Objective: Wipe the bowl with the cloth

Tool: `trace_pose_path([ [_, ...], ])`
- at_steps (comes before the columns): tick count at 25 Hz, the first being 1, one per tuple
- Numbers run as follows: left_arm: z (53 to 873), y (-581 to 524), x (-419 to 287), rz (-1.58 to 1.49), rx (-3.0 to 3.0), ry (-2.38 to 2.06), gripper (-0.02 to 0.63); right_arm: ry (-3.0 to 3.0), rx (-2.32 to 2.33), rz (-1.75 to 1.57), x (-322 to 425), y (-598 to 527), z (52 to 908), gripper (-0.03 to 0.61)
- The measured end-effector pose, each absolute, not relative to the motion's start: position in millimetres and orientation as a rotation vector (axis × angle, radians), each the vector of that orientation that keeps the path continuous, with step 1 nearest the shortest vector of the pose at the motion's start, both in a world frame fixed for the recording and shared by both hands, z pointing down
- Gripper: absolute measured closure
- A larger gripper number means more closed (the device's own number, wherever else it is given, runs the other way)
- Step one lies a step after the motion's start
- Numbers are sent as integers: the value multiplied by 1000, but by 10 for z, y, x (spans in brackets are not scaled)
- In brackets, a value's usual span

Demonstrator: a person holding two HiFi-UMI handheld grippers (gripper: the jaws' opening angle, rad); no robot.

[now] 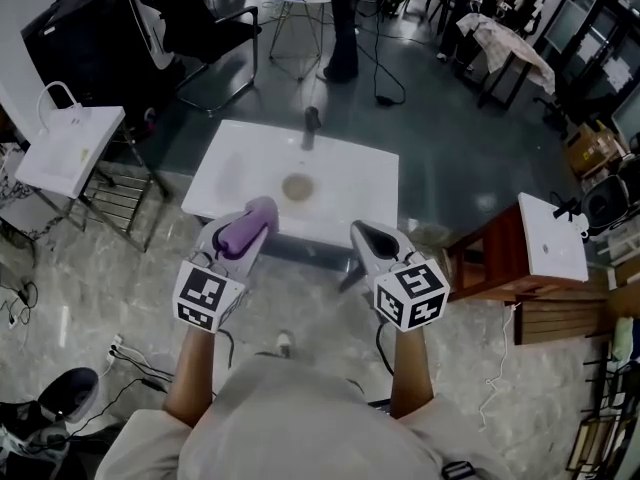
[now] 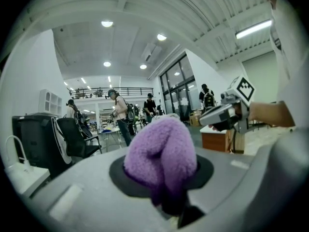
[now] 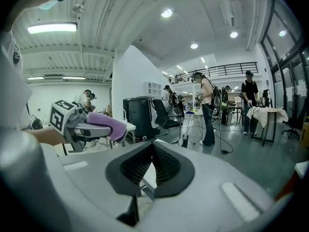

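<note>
A brownish bowl sits near the middle of a white table ahead of me, apart from both grippers. My left gripper hangs short of the table's near edge, shut on a bunched purple cloth. In the left gripper view the cloth fills the space between the jaws and hides the tips. My right gripper is level with it on the right, its ribbed pads closed together with nothing between them. In the right gripper view, the cloth shows off to the left.
A dark upright object stands at the table's far edge. A white bag rests on a wire rack at the left, and a wooden stand with a white box is at the right. A black chair and a standing person are beyond.
</note>
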State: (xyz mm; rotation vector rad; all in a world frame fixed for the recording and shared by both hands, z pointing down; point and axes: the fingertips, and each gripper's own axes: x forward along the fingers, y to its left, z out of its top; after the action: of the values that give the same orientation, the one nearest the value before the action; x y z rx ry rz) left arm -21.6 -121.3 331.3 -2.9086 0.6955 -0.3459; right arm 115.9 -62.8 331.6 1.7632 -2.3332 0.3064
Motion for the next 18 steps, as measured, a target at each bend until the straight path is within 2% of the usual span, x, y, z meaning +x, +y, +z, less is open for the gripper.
trace_pose_path([
  [18,3817,-1963,-46,-441,-2984,658,503,-2242,1708,334,1261,-1547,3828,558],
])
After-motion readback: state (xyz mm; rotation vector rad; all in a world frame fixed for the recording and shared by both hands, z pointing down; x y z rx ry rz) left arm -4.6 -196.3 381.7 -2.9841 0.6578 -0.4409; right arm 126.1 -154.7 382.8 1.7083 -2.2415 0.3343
